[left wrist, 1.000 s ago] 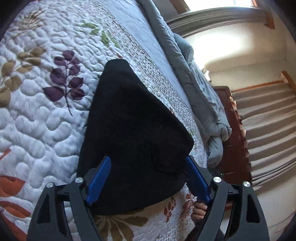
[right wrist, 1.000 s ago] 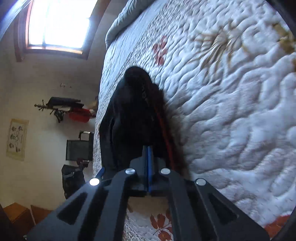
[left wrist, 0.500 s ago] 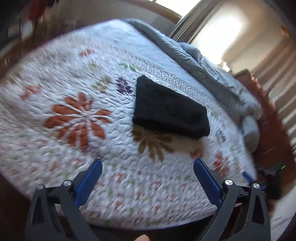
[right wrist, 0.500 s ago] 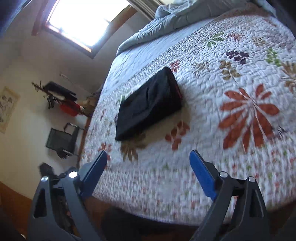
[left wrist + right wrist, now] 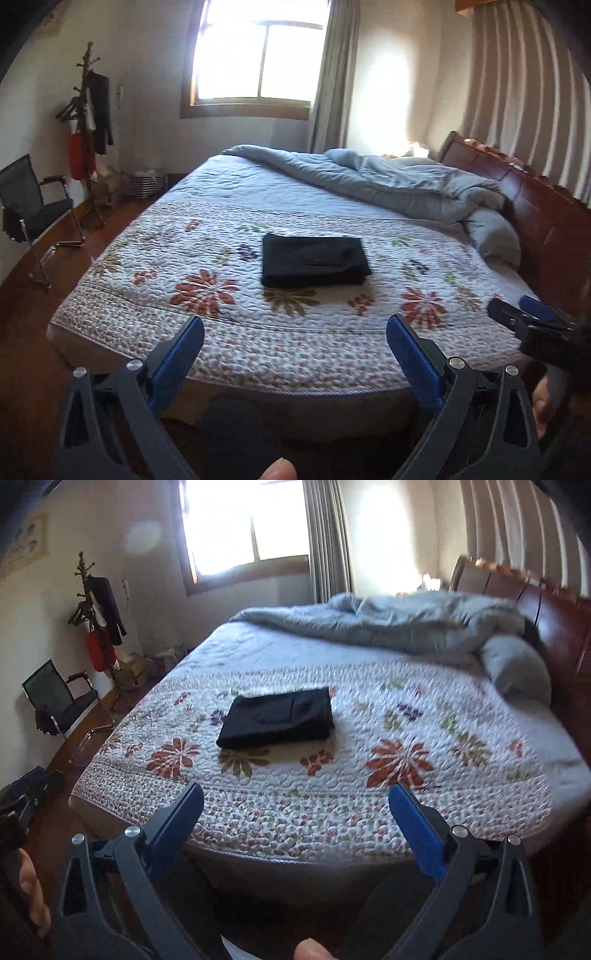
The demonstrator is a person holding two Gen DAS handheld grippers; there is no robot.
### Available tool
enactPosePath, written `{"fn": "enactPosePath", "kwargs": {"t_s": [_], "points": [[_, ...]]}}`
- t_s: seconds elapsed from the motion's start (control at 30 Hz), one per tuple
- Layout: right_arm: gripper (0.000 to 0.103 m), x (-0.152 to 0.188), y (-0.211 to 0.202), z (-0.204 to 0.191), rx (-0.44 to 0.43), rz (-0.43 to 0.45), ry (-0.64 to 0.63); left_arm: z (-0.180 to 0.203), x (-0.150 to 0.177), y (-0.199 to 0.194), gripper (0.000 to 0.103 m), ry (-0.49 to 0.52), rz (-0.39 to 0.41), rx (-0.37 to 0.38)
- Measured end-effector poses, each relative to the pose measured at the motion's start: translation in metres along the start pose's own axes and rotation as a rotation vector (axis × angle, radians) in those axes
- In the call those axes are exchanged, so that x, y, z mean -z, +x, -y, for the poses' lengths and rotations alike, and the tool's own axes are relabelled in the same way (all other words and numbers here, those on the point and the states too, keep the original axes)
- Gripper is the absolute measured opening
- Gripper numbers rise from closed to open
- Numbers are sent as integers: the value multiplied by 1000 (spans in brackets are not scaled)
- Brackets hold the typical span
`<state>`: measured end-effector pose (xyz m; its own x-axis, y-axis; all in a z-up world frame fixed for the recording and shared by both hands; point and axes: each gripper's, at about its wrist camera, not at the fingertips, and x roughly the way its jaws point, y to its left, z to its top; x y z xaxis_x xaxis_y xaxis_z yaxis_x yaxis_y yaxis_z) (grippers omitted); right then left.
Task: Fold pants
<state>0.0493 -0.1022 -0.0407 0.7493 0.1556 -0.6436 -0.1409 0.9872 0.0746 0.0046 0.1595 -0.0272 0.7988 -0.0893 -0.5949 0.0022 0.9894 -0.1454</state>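
Left gripper point(image 5: 295, 354) and right gripper point(image 5: 295, 812): jaws standing wide, gripping nothing, hanging off the bed's near edge. Black pants point(image 5: 314, 260), folded into a flat rectangle, lying mid-quilt point(image 5: 207, 258) on the floral pattern. Grey duvet point(image 5: 388, 181) bunching near the headboard point(image 5: 535, 218).

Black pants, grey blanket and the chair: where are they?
Folded black pants point(image 5: 314, 260): left wrist view, top face.
Grey blanket point(image 5: 388, 181): left wrist view, rumpled middle.
Black chair point(image 5: 75, 705): right wrist view, seat.
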Motion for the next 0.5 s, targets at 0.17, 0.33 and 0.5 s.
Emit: {"fn": "enactPosePath", "kwargs": {"t_s": [0.17, 0.33, 0.5], "points": [[100, 2, -48, -20, 51, 87, -50, 15, 3, -39, 99, -22, 20, 49], [100, 5, -75, -29, 42, 116, -60, 18, 8, -53, 99, -63, 31, 29], [100, 9, -83, -33, 47, 129, -83, 25, 15, -51, 99, -23, 12, -36]]}}
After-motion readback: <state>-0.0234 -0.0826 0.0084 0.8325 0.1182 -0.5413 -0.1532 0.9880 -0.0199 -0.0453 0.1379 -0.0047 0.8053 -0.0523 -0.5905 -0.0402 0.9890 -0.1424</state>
